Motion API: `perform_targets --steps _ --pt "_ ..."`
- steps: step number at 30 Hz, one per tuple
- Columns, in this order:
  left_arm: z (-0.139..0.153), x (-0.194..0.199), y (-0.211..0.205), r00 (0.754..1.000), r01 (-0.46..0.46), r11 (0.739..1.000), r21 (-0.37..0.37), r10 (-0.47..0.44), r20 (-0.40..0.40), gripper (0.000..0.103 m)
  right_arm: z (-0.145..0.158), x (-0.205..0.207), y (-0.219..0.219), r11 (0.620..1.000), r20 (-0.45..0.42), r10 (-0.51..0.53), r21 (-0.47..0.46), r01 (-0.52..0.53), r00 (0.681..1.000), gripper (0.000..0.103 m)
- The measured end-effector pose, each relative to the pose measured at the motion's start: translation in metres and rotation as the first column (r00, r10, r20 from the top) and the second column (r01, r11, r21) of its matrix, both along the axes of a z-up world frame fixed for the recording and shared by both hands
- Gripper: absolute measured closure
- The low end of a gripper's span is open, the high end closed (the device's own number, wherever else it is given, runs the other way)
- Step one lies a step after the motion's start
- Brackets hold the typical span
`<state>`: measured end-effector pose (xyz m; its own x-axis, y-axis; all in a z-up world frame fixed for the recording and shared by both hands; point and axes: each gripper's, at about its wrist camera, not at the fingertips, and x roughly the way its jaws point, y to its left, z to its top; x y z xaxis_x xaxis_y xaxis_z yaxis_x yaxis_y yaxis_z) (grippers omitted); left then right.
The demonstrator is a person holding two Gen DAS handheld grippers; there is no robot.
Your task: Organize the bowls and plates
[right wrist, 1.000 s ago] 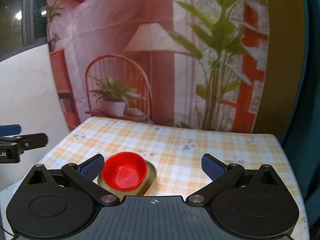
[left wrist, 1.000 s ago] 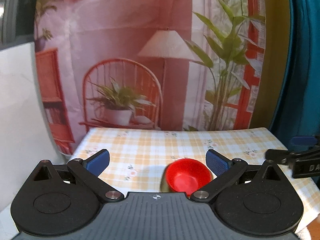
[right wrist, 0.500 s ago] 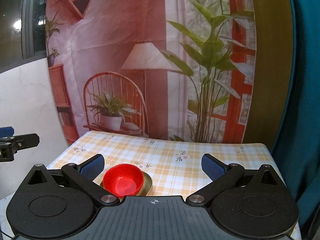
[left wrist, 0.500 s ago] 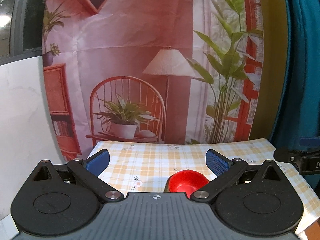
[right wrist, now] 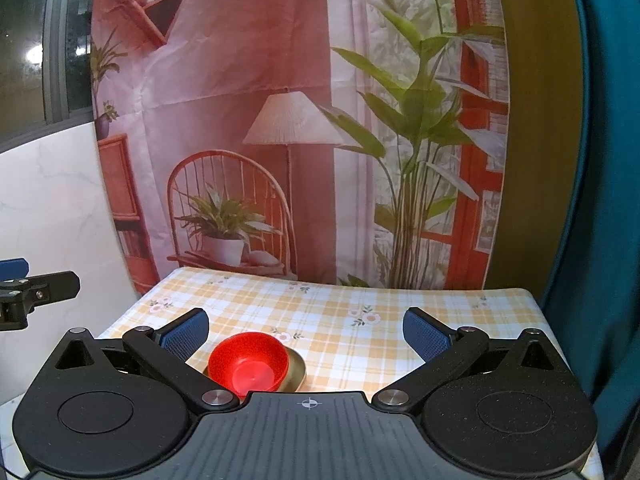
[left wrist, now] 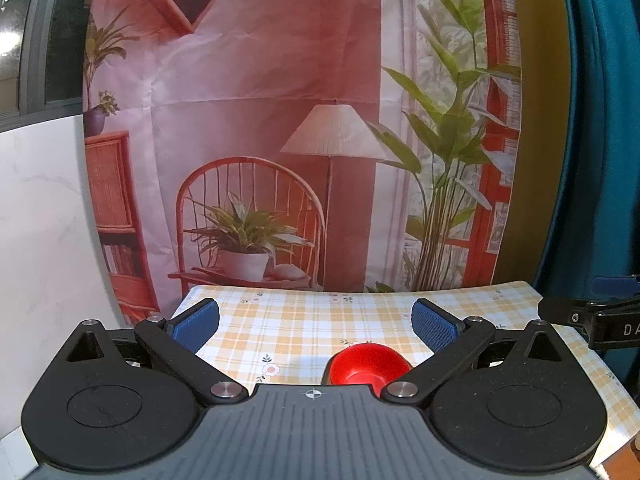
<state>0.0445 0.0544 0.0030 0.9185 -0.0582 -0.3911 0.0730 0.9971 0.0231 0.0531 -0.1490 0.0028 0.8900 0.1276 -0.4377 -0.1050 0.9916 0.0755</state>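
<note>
A red bowl (right wrist: 249, 364) rests inside a gold plate (right wrist: 297, 372) on the checked tablecloth (right wrist: 340, 312), near the table's front. In the left wrist view the red bowl (left wrist: 370, 366) shows low, close to the right finger, partly hidden by the gripper body. My left gripper (left wrist: 315, 324) is open and empty, held above and behind the bowl. My right gripper (right wrist: 306, 332) is also open and empty, with the bowl beside its left finger. Each gripper's tip shows at the edge of the other's view.
A printed backdrop (right wrist: 280, 120) with a chair, lamp and plants hangs behind the table. A white marble wall (left wrist: 40, 240) stands at the left, a teal curtain (right wrist: 600, 200) at the right. The table's right edge (left wrist: 600, 368) drops off near the other gripper.
Both grippers have pulled back and up from the table, so the bowl and plate look smaller and lower in both views. The bowl stays on the plate.
</note>
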Motion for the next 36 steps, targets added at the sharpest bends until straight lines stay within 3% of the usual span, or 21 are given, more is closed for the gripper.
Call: perform_targets --steps 21,36 --pt "0.0004 -0.0016 0.0 1.0 0.009 1.0 0.001 -0.009 0.005 0.0 0.0061 -0.0048 -0.0017 1.0 0.024 -0.025 -0.004 0.025 0.999 0.0" --pt "0.0041 -0.0093 -0.0046 0.999 0.02 0.999 0.025 -0.021 0.049 0.0 0.0082 -0.0094 -0.0036 0.999 0.046 -0.036 -0.001 0.036 0.998 0.0"
